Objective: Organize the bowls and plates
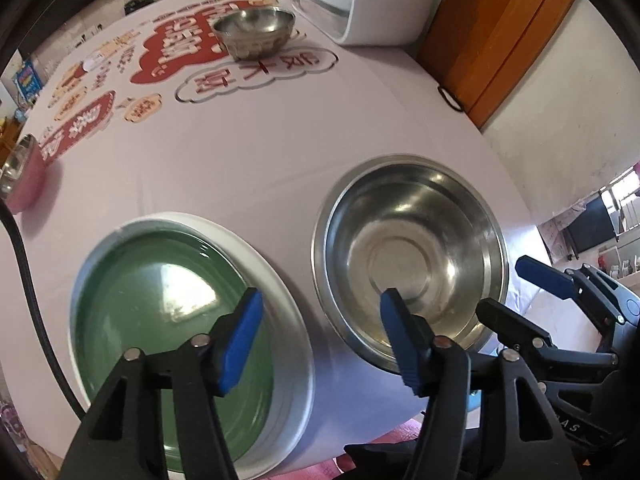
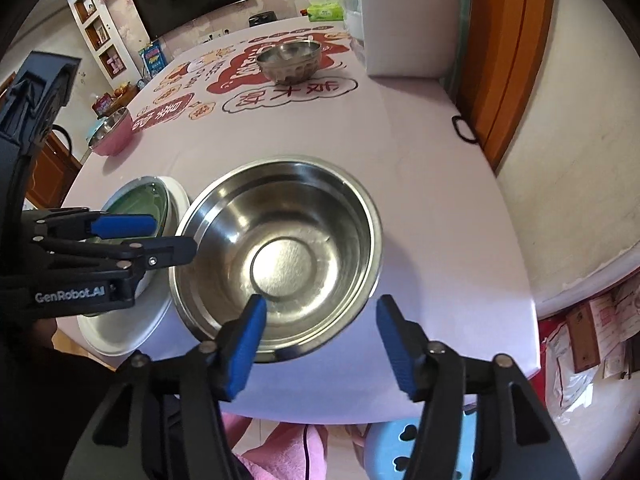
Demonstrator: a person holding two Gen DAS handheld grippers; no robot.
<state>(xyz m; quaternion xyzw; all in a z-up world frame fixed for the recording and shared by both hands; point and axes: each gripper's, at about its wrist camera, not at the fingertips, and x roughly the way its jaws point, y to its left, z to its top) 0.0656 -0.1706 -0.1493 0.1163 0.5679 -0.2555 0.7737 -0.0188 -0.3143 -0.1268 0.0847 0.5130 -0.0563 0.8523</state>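
Your left gripper (image 1: 320, 336) and right gripper (image 2: 320, 344) both hang open, holding nothing, above the table's (image 2: 432, 208) near edge, where a green plate (image 1: 160, 300) sits just beside a steel bowl (image 2: 280, 256).

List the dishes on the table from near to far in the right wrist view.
Large steel bowl nearest, with the green plate beside it to the left → pink bowl → small steel bowl farthest, near the white appliance.
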